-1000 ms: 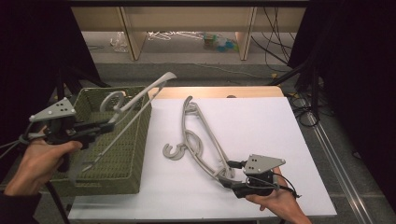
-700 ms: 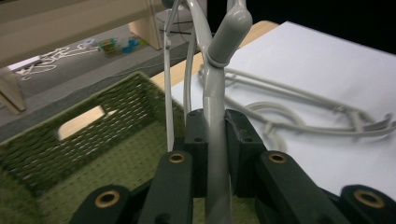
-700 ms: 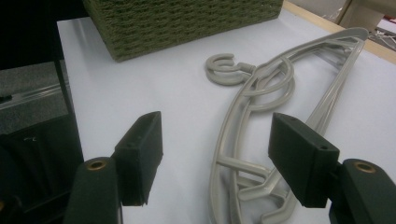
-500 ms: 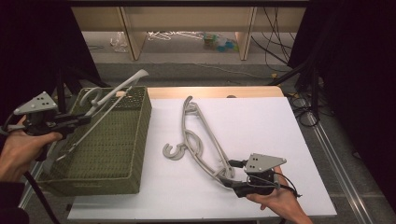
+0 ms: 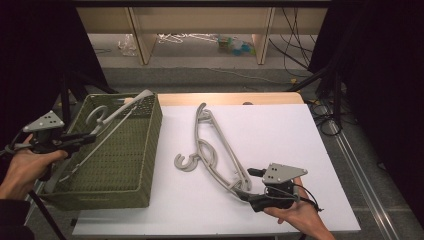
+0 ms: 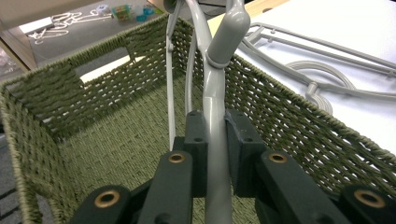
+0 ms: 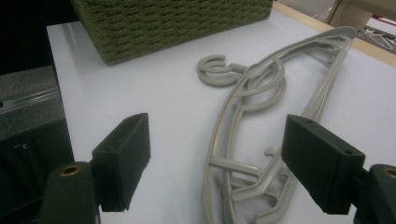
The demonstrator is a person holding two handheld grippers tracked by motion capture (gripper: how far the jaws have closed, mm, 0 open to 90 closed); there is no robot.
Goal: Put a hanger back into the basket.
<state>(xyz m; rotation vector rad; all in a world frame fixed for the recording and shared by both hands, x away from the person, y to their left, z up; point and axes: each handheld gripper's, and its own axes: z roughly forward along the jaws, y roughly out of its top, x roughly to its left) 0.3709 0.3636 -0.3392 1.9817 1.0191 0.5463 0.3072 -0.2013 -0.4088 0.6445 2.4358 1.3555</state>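
A grey plastic hanger [image 5: 117, 116] slants across the green woven basket [image 5: 152, 145], its upper end over the far rim. My left gripper [image 5: 82, 138] is shut on the hanger's arm [image 6: 215, 121] above the basket's inside [image 6: 116, 140]. Two more grey hangers [image 5: 212, 150] lie overlapped on the white table [image 5: 280, 135]. My right gripper [image 5: 250, 187] rests near the front edge at their near end, open. In the right gripper view the stacked hangers [image 7: 243, 121] run between its spread jaws [image 7: 224, 163].
The basket fills the table's left side, its wall [image 7: 177, 23] beyond the hooks. A wooden strip [image 5: 225, 98] borders the table's far edge. Cables and stands [image 5: 325, 95] stand off the right side. Shelving with clutter [image 5: 200, 40] lies behind.
My left gripper has carried its hanger leftward, then lowered it, so the hanger's upper end now sits down at the basket's far rim. The right gripper has stayed put.
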